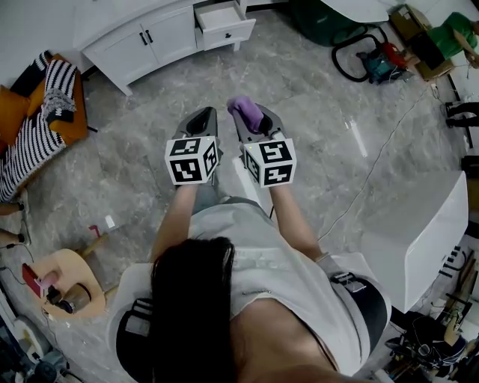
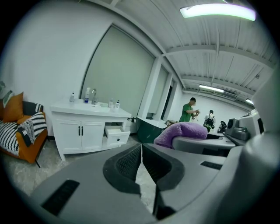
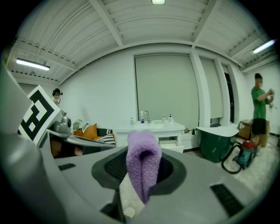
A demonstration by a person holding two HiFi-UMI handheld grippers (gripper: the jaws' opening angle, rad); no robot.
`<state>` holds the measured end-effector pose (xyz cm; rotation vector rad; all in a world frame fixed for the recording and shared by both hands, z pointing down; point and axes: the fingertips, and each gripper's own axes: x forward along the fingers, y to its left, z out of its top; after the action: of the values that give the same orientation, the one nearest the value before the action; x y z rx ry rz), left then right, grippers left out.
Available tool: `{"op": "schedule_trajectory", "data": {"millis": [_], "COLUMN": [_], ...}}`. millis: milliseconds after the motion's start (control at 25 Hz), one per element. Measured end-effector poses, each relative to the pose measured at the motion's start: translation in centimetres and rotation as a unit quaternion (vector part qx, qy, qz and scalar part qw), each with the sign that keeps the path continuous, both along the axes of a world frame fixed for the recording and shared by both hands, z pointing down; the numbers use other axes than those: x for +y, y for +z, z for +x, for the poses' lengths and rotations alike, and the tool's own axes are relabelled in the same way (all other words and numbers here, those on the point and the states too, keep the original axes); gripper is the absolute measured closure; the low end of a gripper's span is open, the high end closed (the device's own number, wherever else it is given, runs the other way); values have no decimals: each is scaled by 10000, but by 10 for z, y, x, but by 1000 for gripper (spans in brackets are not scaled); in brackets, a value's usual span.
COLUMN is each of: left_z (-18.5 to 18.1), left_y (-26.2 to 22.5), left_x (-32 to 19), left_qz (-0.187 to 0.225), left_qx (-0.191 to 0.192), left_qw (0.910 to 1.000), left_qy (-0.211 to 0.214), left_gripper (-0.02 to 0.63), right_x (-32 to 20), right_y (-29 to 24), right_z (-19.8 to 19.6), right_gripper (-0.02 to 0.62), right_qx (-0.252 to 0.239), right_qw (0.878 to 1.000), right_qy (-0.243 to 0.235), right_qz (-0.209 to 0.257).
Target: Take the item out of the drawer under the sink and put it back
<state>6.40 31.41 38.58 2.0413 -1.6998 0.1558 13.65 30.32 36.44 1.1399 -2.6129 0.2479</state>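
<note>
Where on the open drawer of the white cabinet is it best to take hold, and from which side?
Probably the small dark knob on the front of the drawer, approached from the room side: it stands out from the flat front panel, which faces the room.

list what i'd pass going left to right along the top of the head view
striped blanket → white vanity cabinet → open drawer → dark green tub → vacuum → person in green
</note>
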Motion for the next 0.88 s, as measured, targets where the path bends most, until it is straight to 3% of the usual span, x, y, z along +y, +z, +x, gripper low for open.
{"op": "schedule_trajectory", "data": {"millis": [360,880], "left_z": [-27,-75], "left_y": [-1,-2], "left_x": [-49,-137], "left_qz": [102,24], "left_qx": [-99,-194], "left_qw": [9999,9991], "left_qy": [94,388], "left_gripper": [594,594], "right_x": [-48,-128], "right_y": [1,5], "right_z": [-23,-76], "right_gripper": [471,471], "right_qx": [-114,97], "right_qw": [9997,9990], "right_qy": [198,420], "right_qz": [15,-133]}}
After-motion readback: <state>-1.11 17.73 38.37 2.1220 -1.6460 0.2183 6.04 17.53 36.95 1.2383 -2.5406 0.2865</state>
